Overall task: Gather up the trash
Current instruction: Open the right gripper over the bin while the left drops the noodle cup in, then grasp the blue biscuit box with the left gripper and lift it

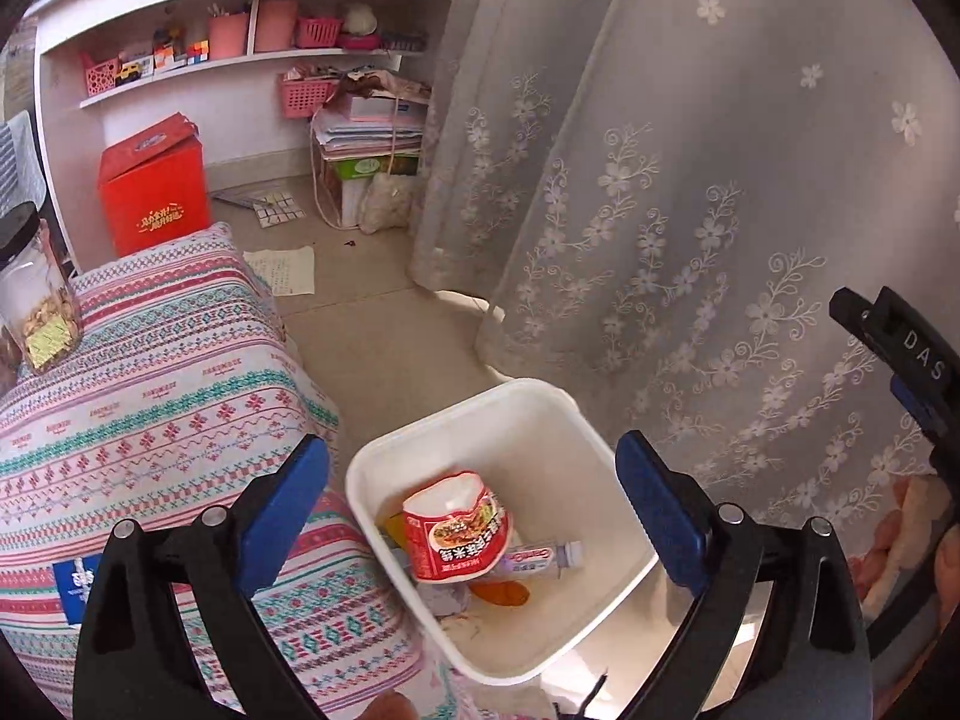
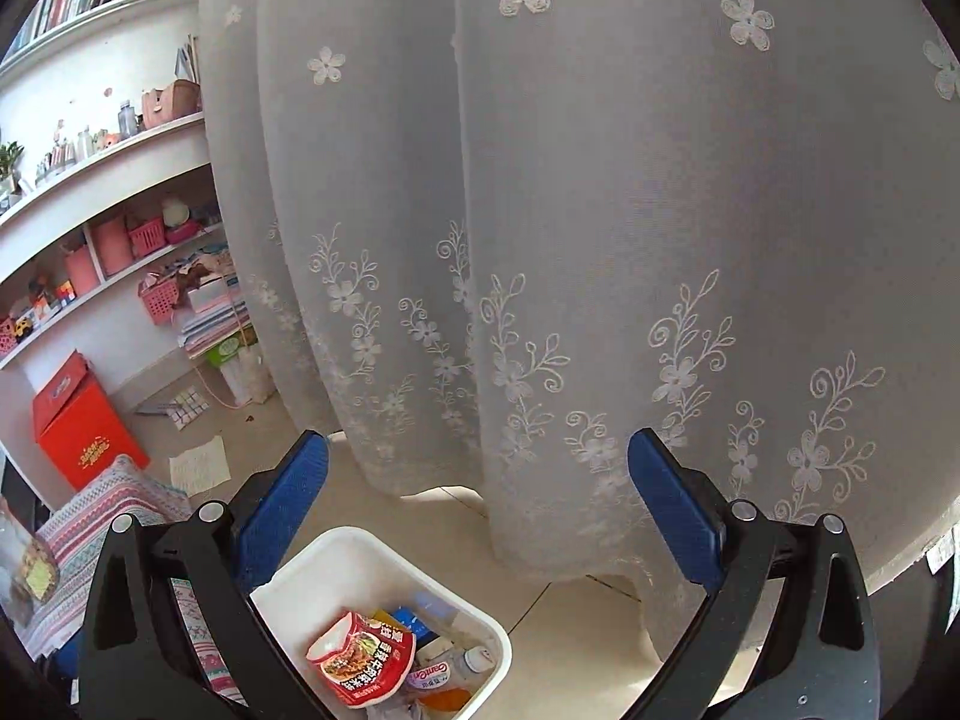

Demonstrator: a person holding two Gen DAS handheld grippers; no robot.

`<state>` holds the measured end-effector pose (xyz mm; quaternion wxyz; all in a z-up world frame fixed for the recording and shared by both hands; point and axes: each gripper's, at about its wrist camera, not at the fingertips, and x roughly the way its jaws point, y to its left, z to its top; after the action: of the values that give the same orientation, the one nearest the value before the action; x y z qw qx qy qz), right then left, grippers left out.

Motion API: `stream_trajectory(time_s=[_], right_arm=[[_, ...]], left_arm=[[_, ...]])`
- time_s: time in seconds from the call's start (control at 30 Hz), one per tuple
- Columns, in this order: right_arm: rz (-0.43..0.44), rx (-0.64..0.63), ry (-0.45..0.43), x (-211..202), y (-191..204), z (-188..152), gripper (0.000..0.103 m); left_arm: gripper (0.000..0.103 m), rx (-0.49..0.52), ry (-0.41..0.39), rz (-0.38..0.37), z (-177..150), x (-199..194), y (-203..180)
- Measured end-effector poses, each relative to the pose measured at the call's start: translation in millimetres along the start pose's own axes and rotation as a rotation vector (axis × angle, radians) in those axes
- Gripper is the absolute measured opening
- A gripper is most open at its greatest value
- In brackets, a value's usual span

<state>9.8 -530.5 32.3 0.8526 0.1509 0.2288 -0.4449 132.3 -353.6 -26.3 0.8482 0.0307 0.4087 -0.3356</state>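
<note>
A white square trash bin (image 1: 420,456) stands on the floor beside the bed. In it lie a crushed red noodle cup (image 1: 453,531), a small plastic bottle (image 1: 543,558) and other scraps. My left gripper (image 1: 474,480) is open and empty, right above the bin. The bin also shows in the right wrist view (image 2: 336,552) at the bottom, with the red cup (image 2: 360,666) and bottle (image 2: 450,669) inside. My right gripper (image 2: 477,480) is open and empty, above and beyond the bin, facing the curtain. Part of the right gripper (image 1: 900,354) shows at the right edge of the left wrist view.
A patterned bed cover (image 1: 150,408) lies left of the bin, with a clear jar (image 1: 36,294) on it. A lace curtain (image 1: 690,180) hangs close on the right. A red box (image 1: 156,186), a paper sheet (image 1: 288,270) and shelves (image 1: 240,60) are further back.
</note>
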Motion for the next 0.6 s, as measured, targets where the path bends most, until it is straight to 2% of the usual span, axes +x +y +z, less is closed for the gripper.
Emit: stream_trajectory(time_s=[0.1,0.17,0.27,0.43,0.6], right_arm=[[0.026,-0.039,0.016,-1.4,17.6,-3.6,0.096],[0.045,-0.076,0.039,-0.7,30.7,-7.9,0.096],[0.076,-0.119,0.064,-2.8,49.8,-12.9,0.096],[0.113,-0.163,0.075,-7.3,73.0,-16.7,0.096],[0.141,-0.191,0.096,-7.3,94.5,-20.3,0.096]], left_arm=[[0.094,0.088,0.038,0.084,0.1,-1.3,17.3],[0.094,0.160,0.109,0.128,-1.1,2.2,32.0],[0.094,0.304,0.288,0.181,-12.2,15.6,56.3],[0.094,0.537,0.579,0.256,-49.5,38.6,102.4],[0.094,0.677,0.754,0.298,-84.4,51.8,140.7]])
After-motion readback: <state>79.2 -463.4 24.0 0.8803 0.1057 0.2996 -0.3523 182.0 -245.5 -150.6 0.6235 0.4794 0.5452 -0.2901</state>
